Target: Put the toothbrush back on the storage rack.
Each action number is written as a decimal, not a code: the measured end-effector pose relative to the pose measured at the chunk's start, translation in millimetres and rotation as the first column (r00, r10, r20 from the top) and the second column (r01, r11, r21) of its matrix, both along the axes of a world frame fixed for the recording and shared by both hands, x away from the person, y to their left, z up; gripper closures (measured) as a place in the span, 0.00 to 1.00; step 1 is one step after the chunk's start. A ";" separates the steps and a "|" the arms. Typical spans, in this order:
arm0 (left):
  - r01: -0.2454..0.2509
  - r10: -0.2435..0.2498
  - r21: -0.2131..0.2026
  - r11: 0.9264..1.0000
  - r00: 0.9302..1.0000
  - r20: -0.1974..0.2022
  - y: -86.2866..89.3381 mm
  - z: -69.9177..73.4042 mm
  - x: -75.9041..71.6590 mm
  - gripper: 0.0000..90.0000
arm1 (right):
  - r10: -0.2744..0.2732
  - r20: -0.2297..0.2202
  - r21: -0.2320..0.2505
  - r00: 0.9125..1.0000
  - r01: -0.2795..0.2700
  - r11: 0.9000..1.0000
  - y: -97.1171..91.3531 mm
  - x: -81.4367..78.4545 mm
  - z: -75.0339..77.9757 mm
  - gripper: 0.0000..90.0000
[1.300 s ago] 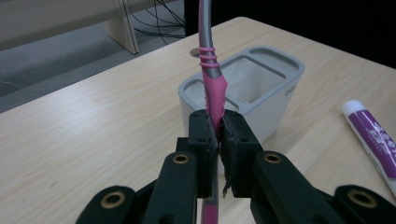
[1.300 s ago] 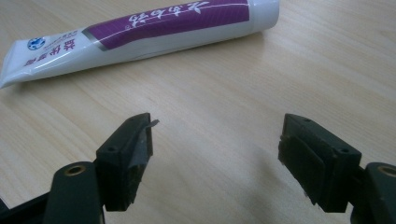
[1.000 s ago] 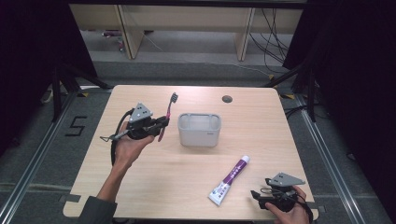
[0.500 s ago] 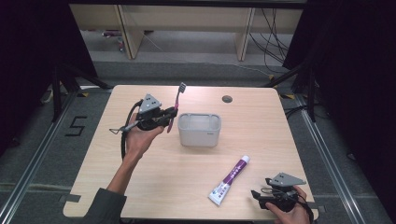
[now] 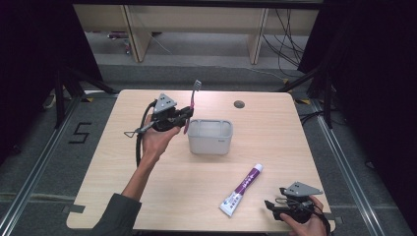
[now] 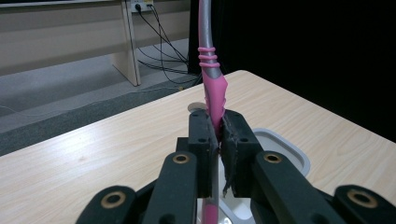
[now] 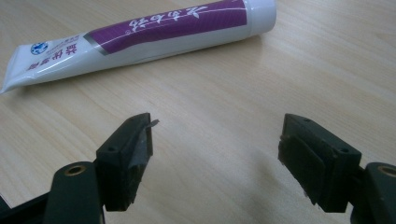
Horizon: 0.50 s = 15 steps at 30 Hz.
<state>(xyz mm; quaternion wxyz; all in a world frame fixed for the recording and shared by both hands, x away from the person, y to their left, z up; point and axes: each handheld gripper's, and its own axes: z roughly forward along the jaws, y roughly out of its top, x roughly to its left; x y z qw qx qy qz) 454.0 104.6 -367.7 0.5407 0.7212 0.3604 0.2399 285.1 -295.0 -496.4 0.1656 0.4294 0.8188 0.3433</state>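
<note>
My left gripper (image 6: 215,140) has its jaws clamped on the pink handle of the toothbrush (image 5: 192,101), low on the handle, head up and tilted, just beside the grey container (image 5: 210,136). My right gripper (image 7: 217,158) sits with jaws spread wide, nothing between them, low over the table (image 5: 162,196), the toothpaste tube (image 7: 140,32) just ahead. Risk as I judge it: the grip is low, so the brush could pivot or slip while lowering, clip the container rim and miss inside.
</note>
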 end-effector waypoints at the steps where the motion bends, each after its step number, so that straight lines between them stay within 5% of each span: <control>1: 0.000 0.000 -0.004 1.000 1.000 0.000 -1.3 0.1 1.0 0.92 | 0.008 0.006 0.002 1.000 -0.008 1.000 -0.1 0.6 -0.2 0.29; 15: -0.020 0.020 -0.026 0.999 1.000 -0.003 -17.2 -8.4 16.2 0.92 | 0.009 0.007 -0.004 1.000 -0.009 1.000 0.1 0.4 -0.3 0.29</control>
